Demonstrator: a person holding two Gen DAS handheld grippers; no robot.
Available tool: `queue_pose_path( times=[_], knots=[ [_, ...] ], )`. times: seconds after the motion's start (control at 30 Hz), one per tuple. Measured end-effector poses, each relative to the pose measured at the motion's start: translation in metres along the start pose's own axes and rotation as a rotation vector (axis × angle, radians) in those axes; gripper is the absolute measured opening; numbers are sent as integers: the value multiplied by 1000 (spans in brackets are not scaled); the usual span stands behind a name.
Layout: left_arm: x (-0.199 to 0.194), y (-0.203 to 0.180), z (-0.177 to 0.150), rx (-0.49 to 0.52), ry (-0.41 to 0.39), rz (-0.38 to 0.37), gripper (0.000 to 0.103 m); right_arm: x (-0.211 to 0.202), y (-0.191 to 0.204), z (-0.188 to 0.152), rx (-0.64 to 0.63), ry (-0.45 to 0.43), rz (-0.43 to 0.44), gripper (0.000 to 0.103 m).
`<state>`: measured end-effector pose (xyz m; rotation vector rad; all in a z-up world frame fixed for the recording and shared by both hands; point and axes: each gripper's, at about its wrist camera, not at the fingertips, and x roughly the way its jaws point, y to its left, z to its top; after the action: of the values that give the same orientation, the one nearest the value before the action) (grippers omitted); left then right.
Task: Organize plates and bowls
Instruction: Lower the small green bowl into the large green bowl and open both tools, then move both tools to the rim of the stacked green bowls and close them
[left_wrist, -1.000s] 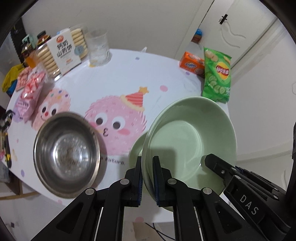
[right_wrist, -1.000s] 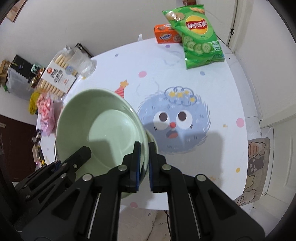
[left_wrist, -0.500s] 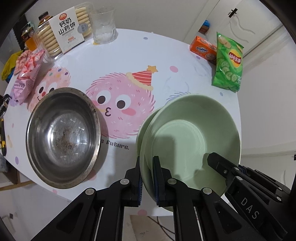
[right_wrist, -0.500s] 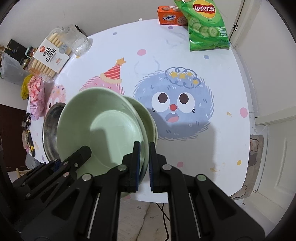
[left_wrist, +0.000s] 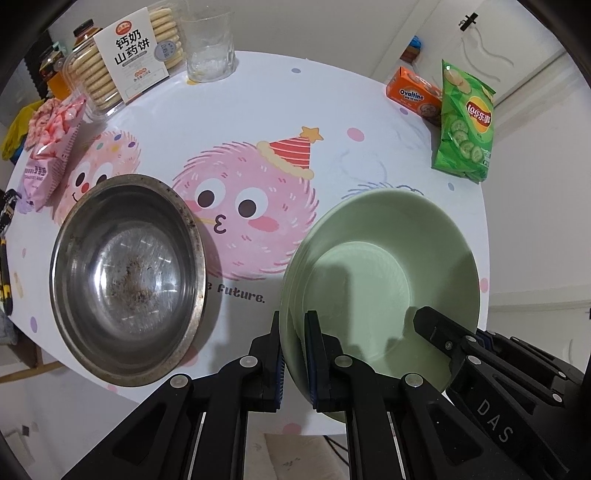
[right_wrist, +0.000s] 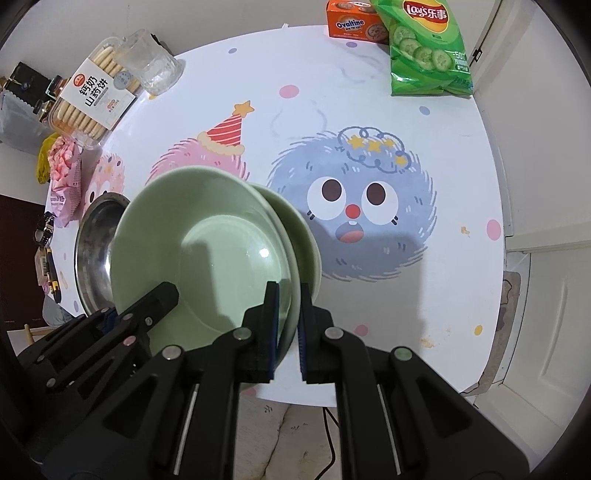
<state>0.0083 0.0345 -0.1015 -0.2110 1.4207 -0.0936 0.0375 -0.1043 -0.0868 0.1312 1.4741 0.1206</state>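
**Both tongs on the green bowl**

Left wrist: your left gripper (left_wrist: 293, 354) clamps the green bowl (left_wrist: 380, 280) rim, mouth up, beside the steel bowl (left_wrist: 125, 280).

Right wrist: your right gripper (right_wrist: 287, 325) pinches the opposite rim, bowl tilted above a green plate (right_wrist: 301, 236).

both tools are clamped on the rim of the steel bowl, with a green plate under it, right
Not quite: both tools, left and right, clamp the rim of the green bowl, not the steel bowl, which sits untouched beside it. The right wrist view shows the green plate underneath.

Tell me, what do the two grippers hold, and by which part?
Both hold the green bowl: left gripper and right gripper each clamp its rim, on opposite sides.
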Motion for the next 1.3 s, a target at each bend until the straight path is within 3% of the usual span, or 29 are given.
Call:
queue_pose_path(
  times=[0.6,0.9,1.1,1.2,1.27,1.3],
  knots=[
    [13,-2,1,12,29,5,16,3,3,3,-25,21,-46,15],
    [12,-2,2,15,25,3,25,2,4,1,-33,28,-59,20],
    [9,2,3,-2,16,-4,40,-1,2,0,-23,22,-42,22],
    [7,6,3,-19,13,-10,49,-6,-1,0,-12,9,-31,28],
    [6,7,4,-22,12,-13,58,-9,-4,1,-4,-1,-25,46],
    [5,8,4,-22,11,-15,61,-12,-6,1,1,-11,-25,48]
  ],
)
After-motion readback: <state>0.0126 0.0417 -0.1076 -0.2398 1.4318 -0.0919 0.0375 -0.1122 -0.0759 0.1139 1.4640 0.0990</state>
